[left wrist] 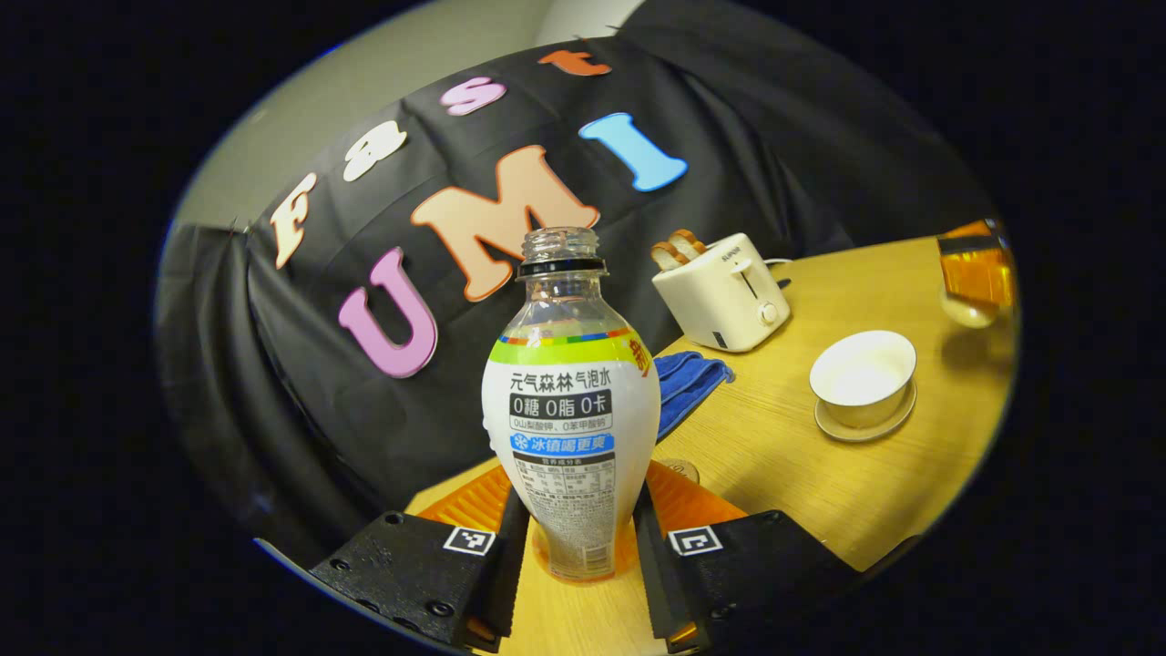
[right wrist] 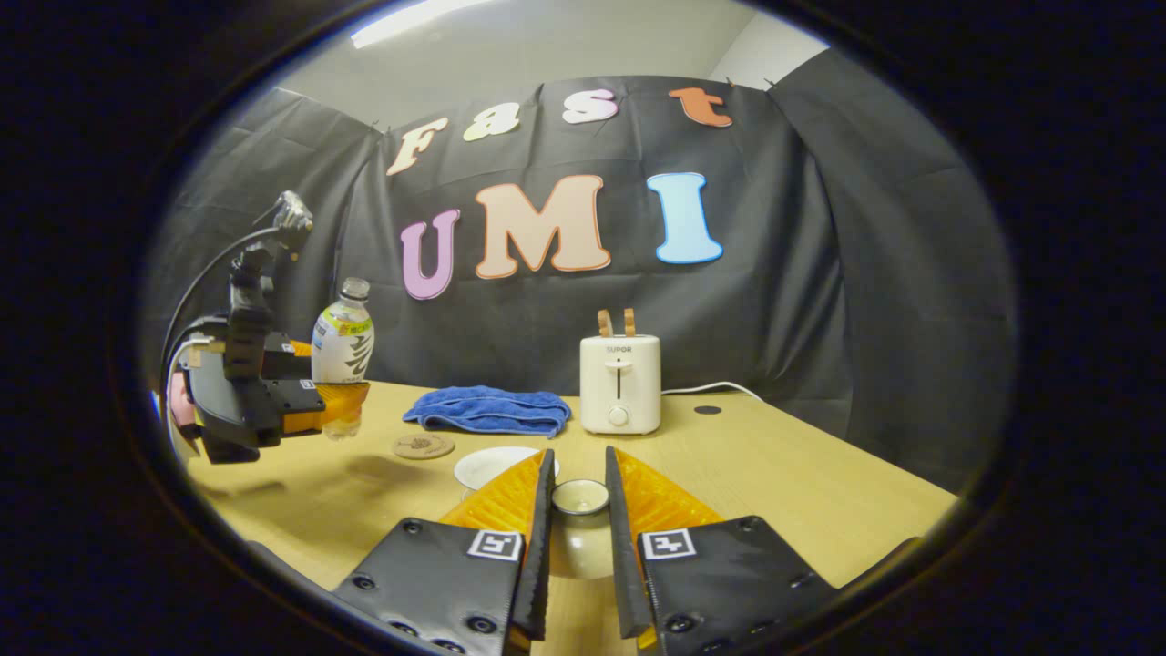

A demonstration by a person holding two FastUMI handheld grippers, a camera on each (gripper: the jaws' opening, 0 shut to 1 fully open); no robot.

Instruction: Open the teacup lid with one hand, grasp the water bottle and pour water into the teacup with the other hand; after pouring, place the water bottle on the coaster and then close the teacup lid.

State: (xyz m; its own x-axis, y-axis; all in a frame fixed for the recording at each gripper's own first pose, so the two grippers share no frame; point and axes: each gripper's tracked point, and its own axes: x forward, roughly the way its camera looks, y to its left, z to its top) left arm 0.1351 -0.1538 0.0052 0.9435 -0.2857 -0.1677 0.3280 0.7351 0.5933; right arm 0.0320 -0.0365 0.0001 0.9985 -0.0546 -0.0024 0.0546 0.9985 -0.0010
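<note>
Bottle (left wrist: 570,428) clamped in my left gripper (left wrist: 574,547), lower centre | right gripper (right wrist: 577,538) pinches lid (right wrist: 580,497) | tilt slowly over cup (left wrist: 863,378), right.

water bottle (left wrist: 570,415) between left gripper (left wrist: 576,538) fingers: clear neck, black ring, white label with green/yellow band and multicolour stripe, black and blue text blocks. Teacup (left wrist: 864,377) right of it: white, on white saucer. Towel (right wrist: 490,409) beyond right gripper (right wrist: 577,556): blue. Toaster (right wrist: 619,383): cream, tan slices. Coaster (right wrist: 424,445): brown, dark print. Table (right wrist: 802,492): light wood grain. Gripper bodies: black-white square markers
</note>
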